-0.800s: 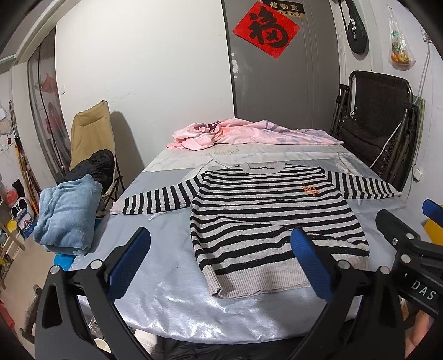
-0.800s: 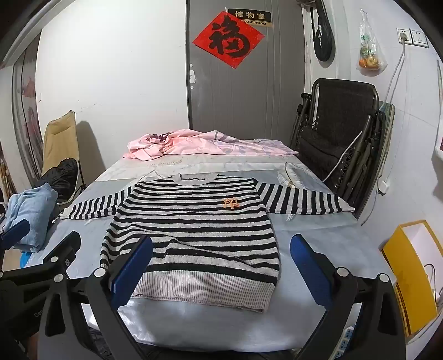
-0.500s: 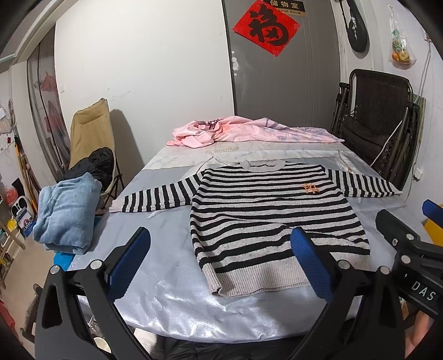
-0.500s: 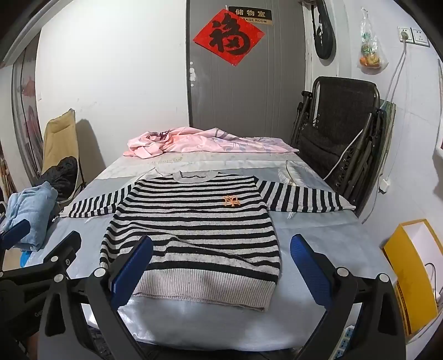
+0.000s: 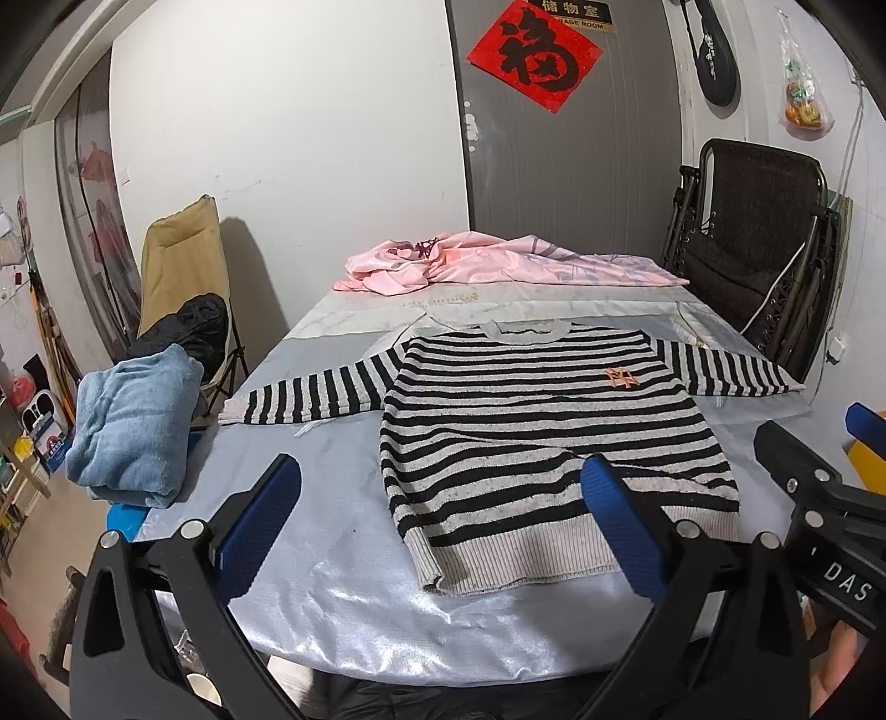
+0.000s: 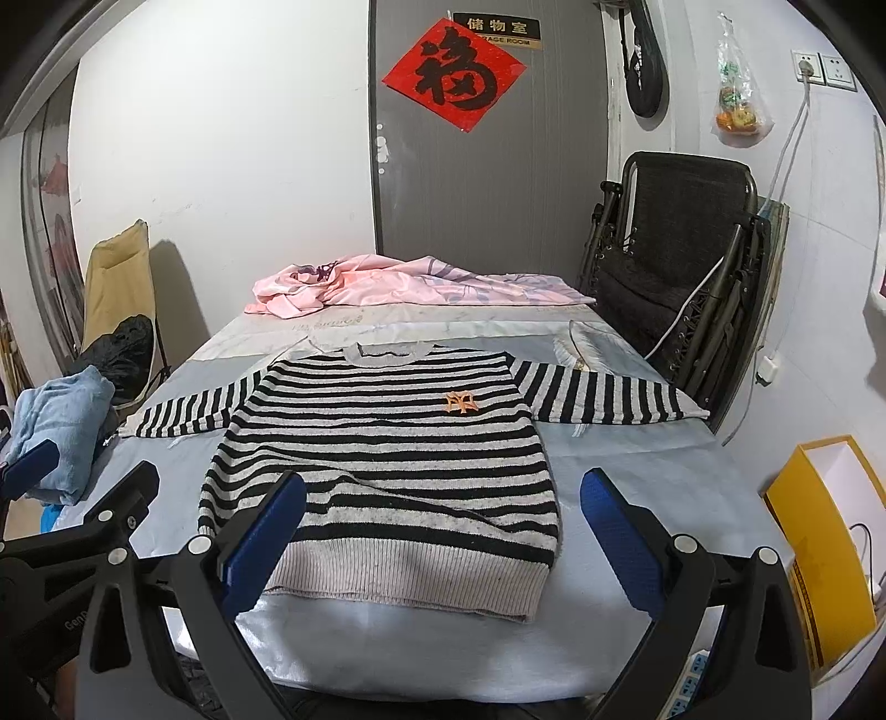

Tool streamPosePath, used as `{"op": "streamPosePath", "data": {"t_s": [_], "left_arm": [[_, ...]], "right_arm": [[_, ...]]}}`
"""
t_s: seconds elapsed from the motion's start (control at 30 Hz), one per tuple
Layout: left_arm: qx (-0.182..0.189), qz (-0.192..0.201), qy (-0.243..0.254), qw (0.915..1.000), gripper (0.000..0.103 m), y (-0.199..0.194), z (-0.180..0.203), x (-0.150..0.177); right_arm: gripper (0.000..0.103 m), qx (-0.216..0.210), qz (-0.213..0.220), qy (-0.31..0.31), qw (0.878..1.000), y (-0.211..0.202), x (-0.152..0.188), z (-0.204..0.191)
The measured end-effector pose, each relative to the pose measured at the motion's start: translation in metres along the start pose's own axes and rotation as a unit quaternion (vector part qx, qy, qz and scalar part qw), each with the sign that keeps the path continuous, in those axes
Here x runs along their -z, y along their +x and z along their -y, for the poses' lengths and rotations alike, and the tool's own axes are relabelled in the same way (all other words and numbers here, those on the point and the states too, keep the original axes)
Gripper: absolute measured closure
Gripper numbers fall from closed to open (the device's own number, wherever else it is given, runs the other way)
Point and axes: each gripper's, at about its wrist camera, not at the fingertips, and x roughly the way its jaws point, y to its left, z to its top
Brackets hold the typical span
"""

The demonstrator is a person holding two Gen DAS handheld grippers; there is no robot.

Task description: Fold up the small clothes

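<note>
Striped sweater (image 5: pixel 548 437) lies flat, front up, sleeves spread, in the middle of the bench (image 5: pixel 343 559). My left gripper (image 5: pixel 440 523) and right gripper (image 6: pixel 443 526) hover over the near edge, fingers spread wide, holding nothing. Pink cloth (image 6: pixel 398 285) at far end.

Domestic storage room: door sign (image 6: pixel 496 26) reads "storage room", folded chairs (image 6: pixel 681 266), cloth-covered table (image 6: pixel 637 471), laundry piles (image 5: pixel 133 426)
</note>
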Motion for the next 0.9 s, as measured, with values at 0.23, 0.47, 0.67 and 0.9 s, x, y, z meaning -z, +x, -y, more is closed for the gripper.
{"op": "streamPosePath", "data": {"t_s": [0.23,0.47,0.67,0.9], "left_arm": [[0.000,0.000,0.001,1.0000,0.004,-0.0002,0.0004,0.0005],[0.000,-0.001,0.002,1.0000,0.004,-0.0009,0.0010,0.0018],[0.001,-0.002,0.001,1.0000,0.004,-0.0008,0.0020,0.0029],[0.002,-0.007,0.001,1.0000,0.004,0.0016,0.0021,0.0040]], "right_arm": [[0.003,0.001,0.000,-0.001,1.000,-0.0001,0.0005,-0.0011],[0.003,0.001,0.000,-0.002,1.000,0.0002,0.0007,-0.0019],[0.003,0.001,0.000,-0.003,1.000,0.0006,0.0009,-0.0021],[0.003,0.000,-0.002,-0.003,1.000,0.0013,0.0027,-0.0028]]}}
